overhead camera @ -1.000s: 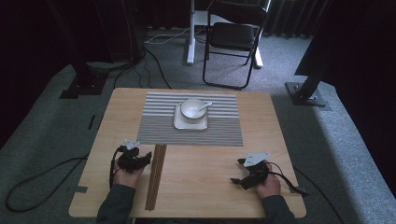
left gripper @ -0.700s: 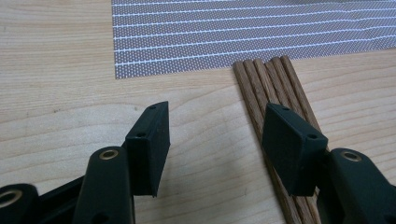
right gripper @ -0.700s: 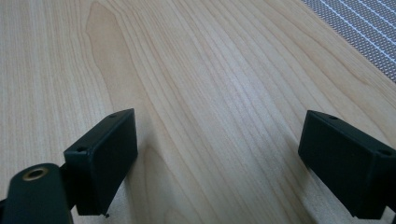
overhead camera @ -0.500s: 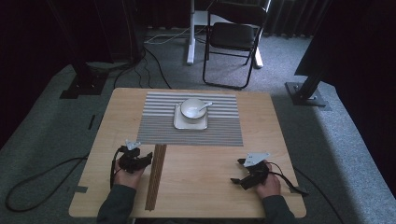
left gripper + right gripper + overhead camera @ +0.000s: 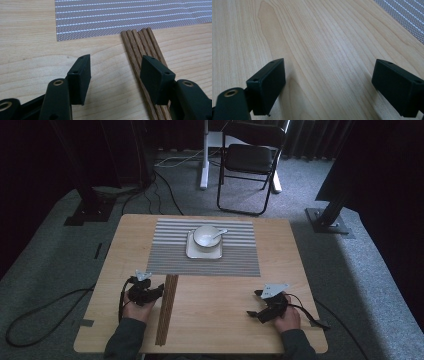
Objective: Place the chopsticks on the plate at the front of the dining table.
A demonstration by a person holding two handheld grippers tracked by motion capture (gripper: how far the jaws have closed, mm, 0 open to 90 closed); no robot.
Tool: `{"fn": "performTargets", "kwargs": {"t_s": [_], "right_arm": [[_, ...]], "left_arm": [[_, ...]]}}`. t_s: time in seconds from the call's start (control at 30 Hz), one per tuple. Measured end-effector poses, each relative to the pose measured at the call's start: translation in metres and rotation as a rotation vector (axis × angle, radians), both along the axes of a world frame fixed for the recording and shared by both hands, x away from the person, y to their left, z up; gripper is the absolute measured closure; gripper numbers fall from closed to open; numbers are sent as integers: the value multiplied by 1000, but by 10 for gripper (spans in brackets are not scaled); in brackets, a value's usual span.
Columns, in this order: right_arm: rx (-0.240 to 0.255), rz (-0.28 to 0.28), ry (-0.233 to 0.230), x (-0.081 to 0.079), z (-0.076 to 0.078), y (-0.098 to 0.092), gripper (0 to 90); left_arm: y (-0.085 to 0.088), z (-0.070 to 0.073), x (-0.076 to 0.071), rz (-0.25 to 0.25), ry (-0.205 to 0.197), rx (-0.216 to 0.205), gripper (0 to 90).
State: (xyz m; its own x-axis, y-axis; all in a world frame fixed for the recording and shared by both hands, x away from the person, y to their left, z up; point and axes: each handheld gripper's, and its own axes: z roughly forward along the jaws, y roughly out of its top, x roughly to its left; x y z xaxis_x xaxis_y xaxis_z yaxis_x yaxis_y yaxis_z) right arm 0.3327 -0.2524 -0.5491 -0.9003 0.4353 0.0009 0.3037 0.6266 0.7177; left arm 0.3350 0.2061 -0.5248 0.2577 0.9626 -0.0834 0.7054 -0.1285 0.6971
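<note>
Dark room, grey carpet, folding chair (image 5: 248,162) behind a light wooden table (image 5: 115,250). Striped grey placemat (image 5: 170,257) lies on the table's far half, with a square plate (image 5: 190,252) on it, a white bowl (image 5: 205,236) on the plate and a spoon (image 5: 220,233) leaning in the bowl.

Bundle of dark wooden chopsticks (image 5: 166,307) lies lengthwise near the table's left front, far ends just short of the placemat's near edge. Left gripper (image 5: 157,292) sits right beside the bundle; in the left gripper view its jaws are spread, one jaw over bare wood, the other over the sticks (image 5: 136,47), nothing pinched. That jaw hides the sticks' middle stretch; can't tell if it touches them. Exact stick count is hard to make out.

Right gripper (image 5: 252,314) rests low near the table's right front, well apart from the sticks. Its jaws are spread wide over bare wood, a corner of the placemat (image 5: 407,17) in the right gripper view. Hands and sleeves are cut off at the bottom edge of the high view.

Versus a second ago: no visible change, both grippers and the sticks sit in the same places.
</note>
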Motion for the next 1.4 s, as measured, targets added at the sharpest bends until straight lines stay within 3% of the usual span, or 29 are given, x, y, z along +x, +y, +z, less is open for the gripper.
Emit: {"fn": "performTargets", "kwargs": {"t_s": [1.4], "right_arm": [[0,0,0,0,0,0,111]], "left_arm": [[-8,-4,1,-42,54,26,492]]}}
